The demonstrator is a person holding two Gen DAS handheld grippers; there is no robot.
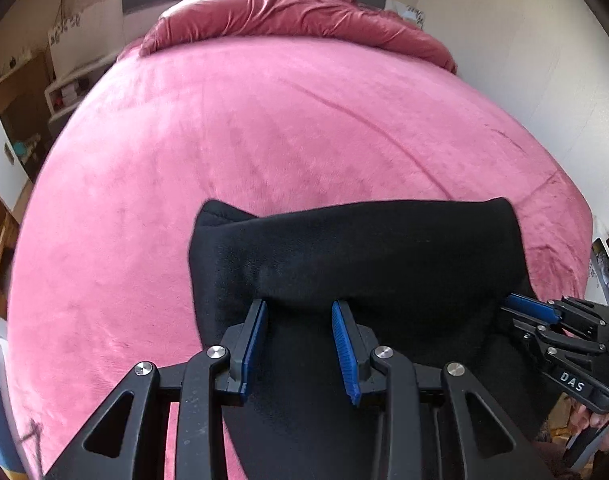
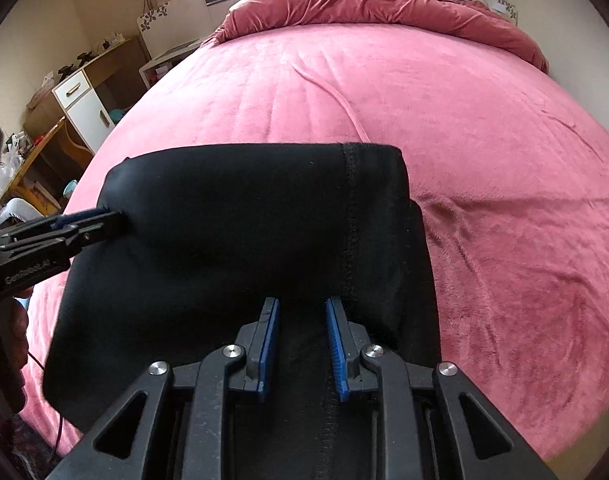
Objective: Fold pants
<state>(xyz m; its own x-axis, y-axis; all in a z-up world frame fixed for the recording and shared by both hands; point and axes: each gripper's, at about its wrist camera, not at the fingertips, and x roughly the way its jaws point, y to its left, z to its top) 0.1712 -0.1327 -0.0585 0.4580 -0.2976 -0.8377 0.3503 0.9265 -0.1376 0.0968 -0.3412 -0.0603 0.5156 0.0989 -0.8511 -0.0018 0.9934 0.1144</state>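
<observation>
Black pants (image 1: 384, 256) near bed (image 1: 264, 140) foot edge; left gripper (image 1: 300, 308) and right gripper (image 2: 302, 304) each pinching the folded-over layer.

The left wrist view is being taken from just behind the left gripper (image 1: 300, 308), angled steeply down and forward along the pink bed (image 1: 264, 128), very near the black pants (image 1: 364, 248). The right wrist view is being taken likewise over the right gripper (image 2: 302, 306). The pants, bed, bunched quilt (image 2: 364, 0) and each opposite gripper are being shared.
</observation>
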